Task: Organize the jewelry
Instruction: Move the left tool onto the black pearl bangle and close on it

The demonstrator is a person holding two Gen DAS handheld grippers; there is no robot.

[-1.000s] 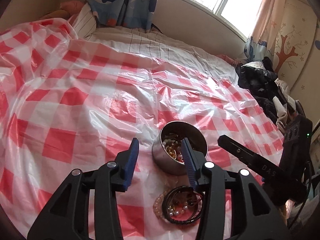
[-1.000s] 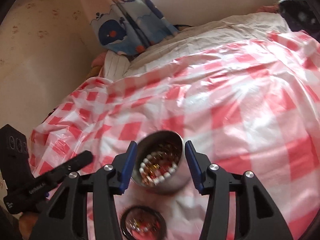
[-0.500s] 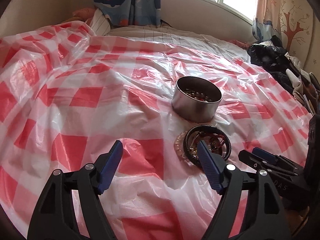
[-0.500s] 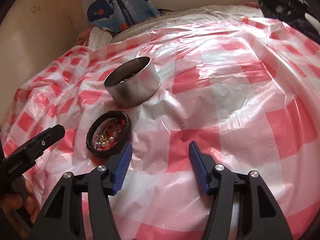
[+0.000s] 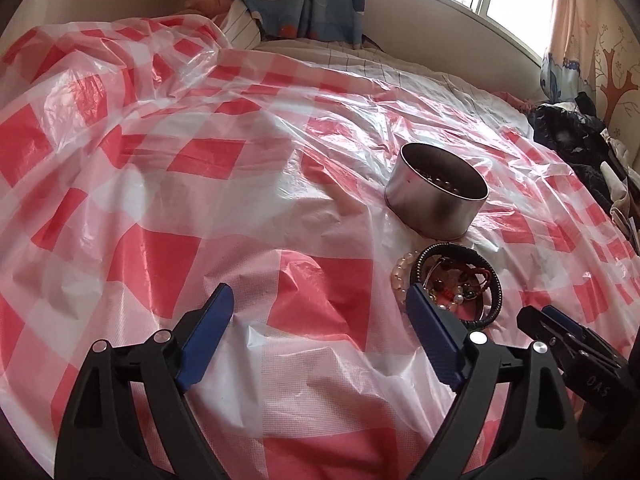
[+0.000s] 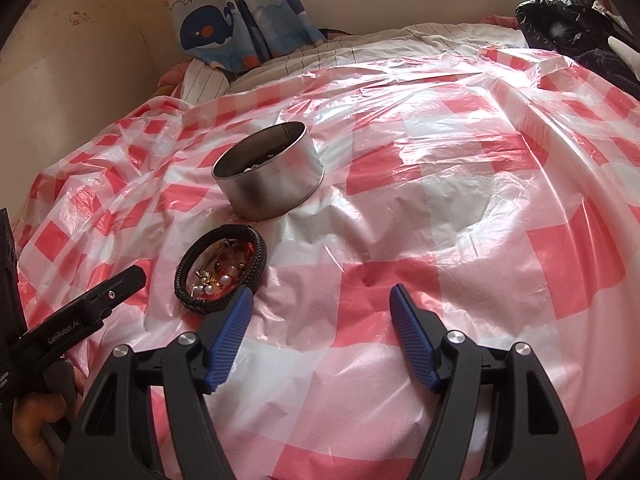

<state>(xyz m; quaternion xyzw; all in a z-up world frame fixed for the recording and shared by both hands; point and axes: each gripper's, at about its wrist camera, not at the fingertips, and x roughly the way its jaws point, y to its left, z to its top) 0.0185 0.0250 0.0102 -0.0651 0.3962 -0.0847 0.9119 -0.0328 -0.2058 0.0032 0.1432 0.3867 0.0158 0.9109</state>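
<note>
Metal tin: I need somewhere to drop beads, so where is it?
The metal tin sits on the checked sheet, left of centre in the right wrist view, just behind the black bracelet.

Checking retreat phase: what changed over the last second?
Both tongs pulled back from the metal tin: the right tongs, which straddled it, and the left tongs now hover open over the checked sheet. Nothing was gripped. The tin and the black bracelet pile stayed put.
</note>
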